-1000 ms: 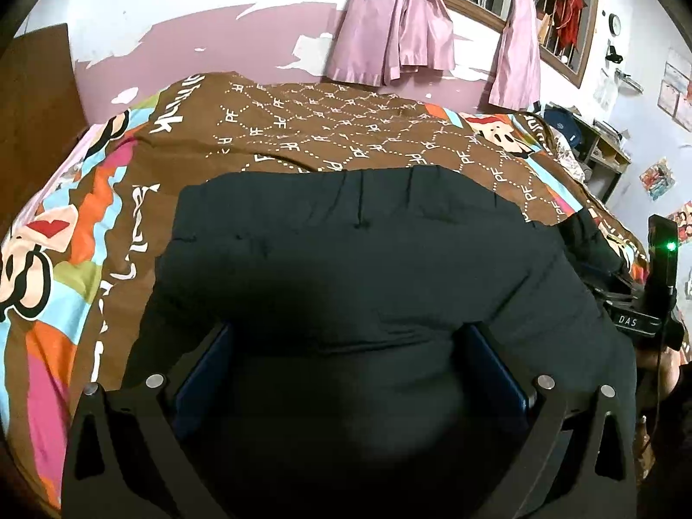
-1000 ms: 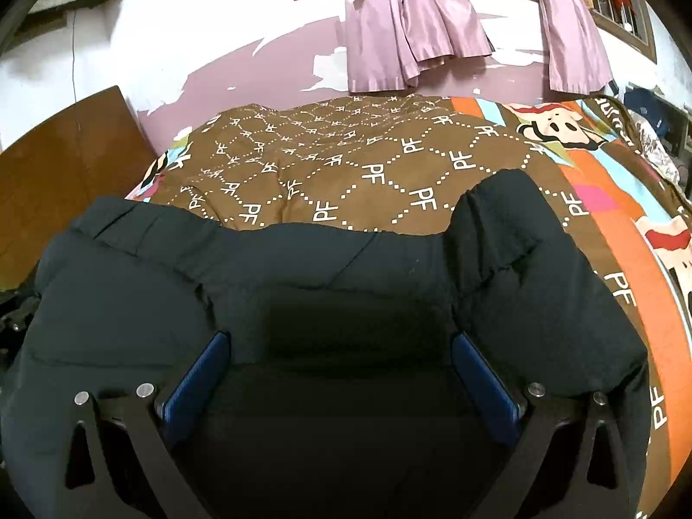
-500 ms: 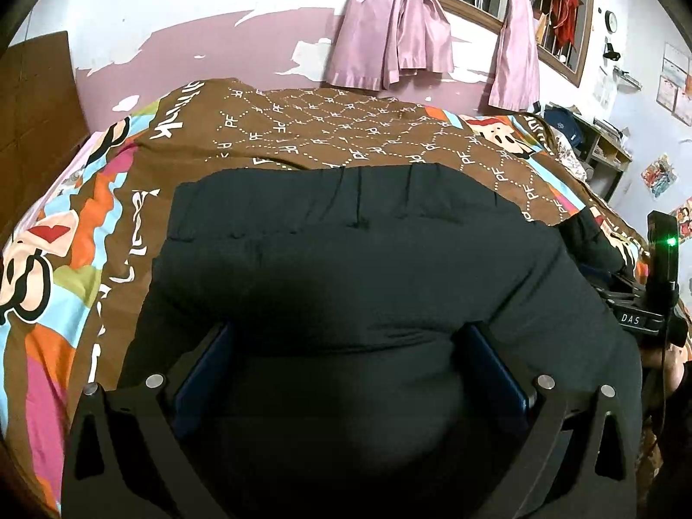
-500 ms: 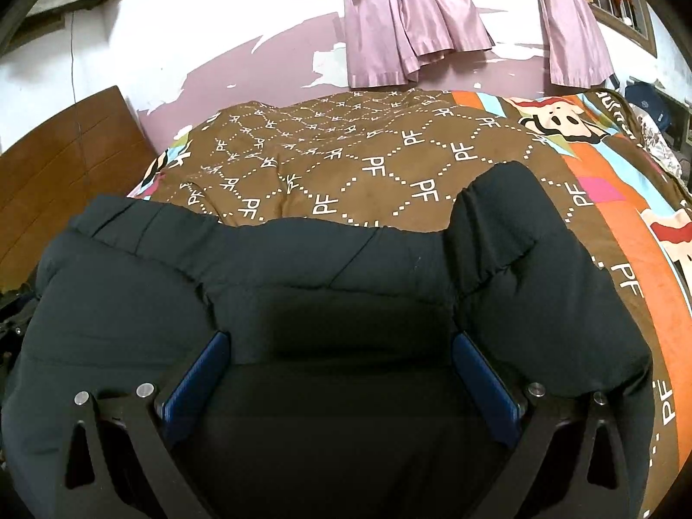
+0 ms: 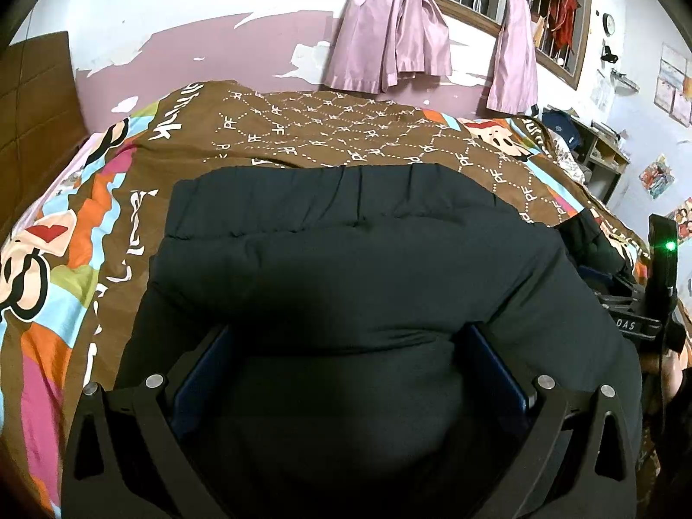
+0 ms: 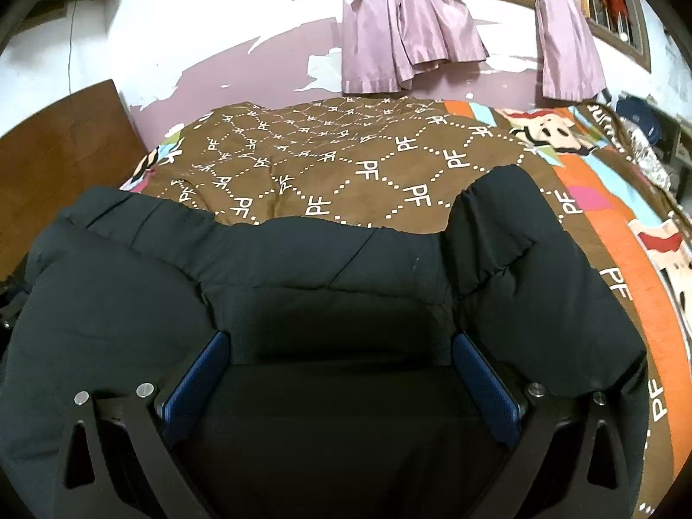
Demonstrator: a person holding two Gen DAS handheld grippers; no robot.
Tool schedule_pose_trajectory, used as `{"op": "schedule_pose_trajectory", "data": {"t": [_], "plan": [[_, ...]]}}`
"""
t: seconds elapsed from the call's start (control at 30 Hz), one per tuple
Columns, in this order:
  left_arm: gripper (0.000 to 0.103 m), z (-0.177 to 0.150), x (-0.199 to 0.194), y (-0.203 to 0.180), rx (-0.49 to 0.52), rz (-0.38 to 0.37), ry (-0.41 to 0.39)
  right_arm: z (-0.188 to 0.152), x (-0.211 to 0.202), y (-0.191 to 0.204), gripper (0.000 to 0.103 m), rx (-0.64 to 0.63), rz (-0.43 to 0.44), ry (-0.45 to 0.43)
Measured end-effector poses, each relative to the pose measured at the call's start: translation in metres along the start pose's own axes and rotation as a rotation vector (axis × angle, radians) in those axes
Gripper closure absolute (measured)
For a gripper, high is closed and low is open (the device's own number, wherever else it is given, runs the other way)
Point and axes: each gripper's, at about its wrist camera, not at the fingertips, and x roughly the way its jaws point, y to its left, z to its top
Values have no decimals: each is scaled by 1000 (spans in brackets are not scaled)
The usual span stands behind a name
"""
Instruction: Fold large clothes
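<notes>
Left tool (image 5: 346,372): at 6 o'clock in its own view, jaws spread wide, with a thick bulge of the black jacket (image 5: 354,268) filling the gap between the blue pads (image 5: 493,367). Whether the pads actually pinch the cloth I cannot tell.
Right tool (image 6: 341,372): same picture at 6 o'clock, jaws wide, dark padded cloth between and under the pads (image 6: 194,372). A firm grip is not shown here either.
Jacket (image 6: 129,294): lies on the bed, spread from the tools toward 12 o'clock. In the right view a sleeve-like lobe with a gathered cuff (image 6: 501,199) reaches toward 1 o'clock; in the left view a straight stitched band (image 5: 346,190) forms the far edge.
Handling (judged): puffy, soft and springy, fairly light for its bulk. The fill will push back against any fold, and the shell looks smooth enough to slide in a shallow grip.
Where to hold (judged): bite deep at a seam, hem or cuff, where the cloth is thinner and stitched, not on the fat quilted middle.
Bedspread (image 5: 302,129): brown with a dotted diamond pattern and bright cartoon borders, bare beyond the jacket toward 12 o'clock.
Curtains (image 5: 389,26): tied pink, at 12 o'clock against a peeling wall (image 5: 194,43).
Shelf (image 5: 605,160): cluttered, at 2 o'clock in the left view.
</notes>
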Motion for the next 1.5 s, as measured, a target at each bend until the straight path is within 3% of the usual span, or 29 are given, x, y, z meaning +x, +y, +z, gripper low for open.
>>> {"op": "schedule_pose_trajectory", "data": {"t": [0.3,0.4,0.5,0.63,0.73,0.9,1.0,1.1,1.23,1.4,1.5], "plan": [[1,-2,-7,4,-26,-37,-19,-4,-17,0,0,2,-24,-21],[1,3,-20,16,-67,-71,-11,-5,-37,-7,0,7,33,-7],[1,7,-39,27,-104,-73,-41,-4,-65,-10,0,-71,8,-42],[1,16,-64,62,-216,-28,-94,0,-89,-22,0,-116,-18,-59],[1,19,-68,99,-344,29,-48,2,-93,-41,0,-78,-50,-51],[1,7,-47,140,-478,-84,87,-3,-74,-85,0,134,-6,46],[1,-1,-32,142,-489,-107,156,-16,-56,-104,0,232,15,107],[1,-8,-20,130,-448,-177,190,-29,-39,-112,0,279,56,168],[1,-20,-8,132,-475,-233,180,-39,-41,-117,0,277,94,106],[1,-48,21,163,-675,-474,175,-50,-48,-114,0,267,85,31],[1,-50,22,169,-682,-489,161,-50,-47,-114,0,267,86,29]]}}
